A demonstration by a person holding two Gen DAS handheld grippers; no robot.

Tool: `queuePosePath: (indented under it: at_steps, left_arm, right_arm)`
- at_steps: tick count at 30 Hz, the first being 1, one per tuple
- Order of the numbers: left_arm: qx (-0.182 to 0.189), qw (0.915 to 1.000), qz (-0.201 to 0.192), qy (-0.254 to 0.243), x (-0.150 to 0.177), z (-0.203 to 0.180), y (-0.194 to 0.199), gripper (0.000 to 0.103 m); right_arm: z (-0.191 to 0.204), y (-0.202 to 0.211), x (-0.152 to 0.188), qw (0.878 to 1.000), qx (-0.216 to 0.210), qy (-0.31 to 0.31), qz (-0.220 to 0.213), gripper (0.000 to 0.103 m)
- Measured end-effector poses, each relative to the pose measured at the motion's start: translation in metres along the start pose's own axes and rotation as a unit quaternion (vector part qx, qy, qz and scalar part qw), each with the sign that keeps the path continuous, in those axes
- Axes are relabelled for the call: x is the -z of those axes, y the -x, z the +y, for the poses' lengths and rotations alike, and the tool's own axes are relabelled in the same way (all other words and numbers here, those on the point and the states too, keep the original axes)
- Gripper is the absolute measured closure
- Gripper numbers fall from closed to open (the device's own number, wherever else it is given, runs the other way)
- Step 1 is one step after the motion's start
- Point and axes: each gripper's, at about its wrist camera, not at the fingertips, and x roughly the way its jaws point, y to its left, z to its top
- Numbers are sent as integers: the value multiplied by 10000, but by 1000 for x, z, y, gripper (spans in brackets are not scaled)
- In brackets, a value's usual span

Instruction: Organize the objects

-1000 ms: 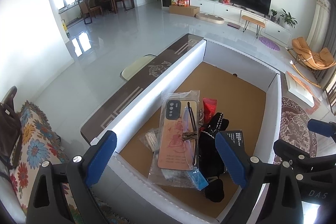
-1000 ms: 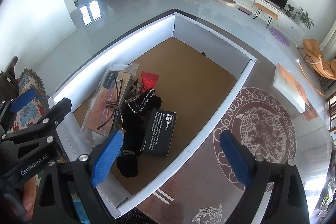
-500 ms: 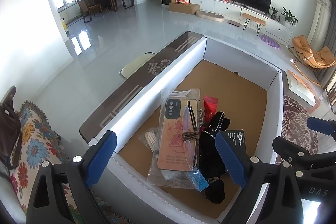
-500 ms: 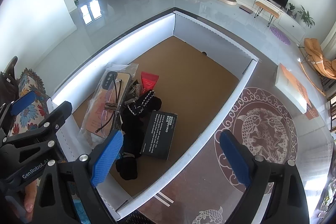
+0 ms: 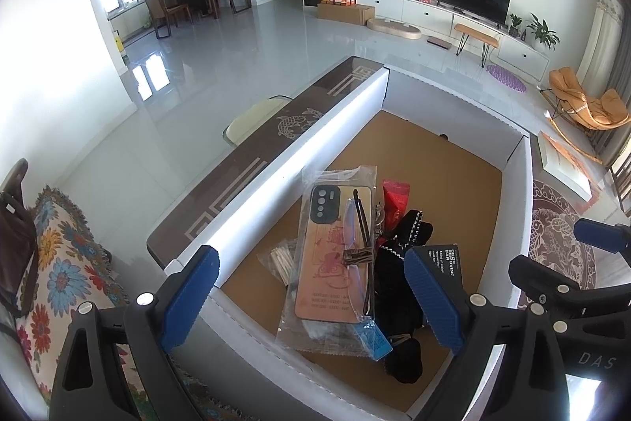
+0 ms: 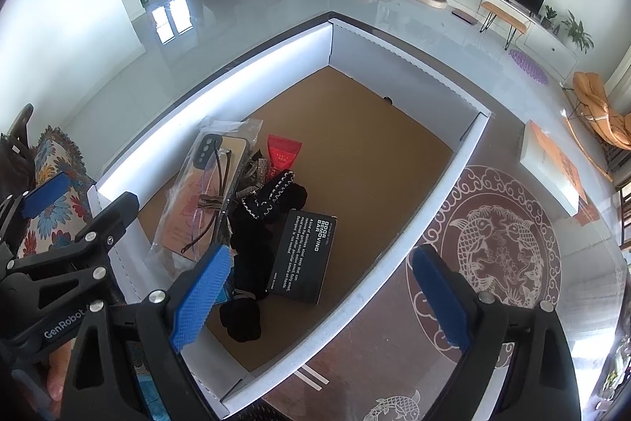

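the box (image 6: 441, 180), white-walled with a brown cardboard floor, sits on the dark patterned table (image 6: 493, 243), and every item is bunched at its near-left end; a phone case (image 5: 335, 255) in a clear plastic bag lies flat there, with a pair of glasses (image 5: 361, 247) resting on top of it; just beside it, a red packet (image 6: 284, 150) pokes out toward the far side, touching a black fabric item (image 6: 272, 208) with white stitching; a black carton (image 6: 305, 255) with white lettering lies against that fabric, on the side nearer the right wall; a small packet of sticks (image 5: 282, 259) sits against the left wall, partly under the bag; the left gripper (image 5: 311, 294) hovers above the near edge of the box, jaws spread wide, nothing between them; the right gripper (image 6: 319, 298) hangs over the near right wall, blue pads wide apart too, holding nothing; the far half of the box floor is bare cardboard.
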Motion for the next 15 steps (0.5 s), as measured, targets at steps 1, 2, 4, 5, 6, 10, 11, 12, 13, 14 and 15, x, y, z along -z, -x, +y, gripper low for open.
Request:
queuePosePath:
  at_steps: [1,2,4,5,6,10,11,12,13,14,15]
  left_arm:
    - [1,10000,-7,6,0,0,0,8]
    - [4,10000,-15,17,0,1,0,8]
    - [11,10000,-15,18,-1,0,0,8]
    - [15,10000,-13,16,-1,0,0,8]
    - [14,10000,-16,14,-1,0,0,8]
    - [17,10000,-23,1,-1,-2,2,8]
    - [19,10000,-25,-3,-1,-2,2,8]
    - [22,10000,-25,-7,-2,-2,2,8]
    - [23,10000,-23,-8,-2,-3,2,8]
    - [24,10000,-20,-9,-2,-3,2,8]
    - [22,10000,-23,-7,-2,-3,3,8]
  right_arm:
    - [0,0,0,10000,0,1,-1,9]
    - [0,1,0,10000,2,4,-1,9]
    - [1,1,-1,10000,8,14,3,9]
    - [1,1,-1,10000,12,10,5,9]
    - [1,1,-1,10000,6,5,7,9]
    - [0,2,-1,10000,-11,-4,9,9]
    - [0,2,-1,10000,-13,-7,7,9]
    - [0,3,-1,10000,-11,-10,5,9]
    - [-1,3,-1,10000,-9,-11,3,9]
    - [-1,3,-1,10000,-8,-14,3,9]
    - [-1,3,-1,10000,-7,-14,5,9]
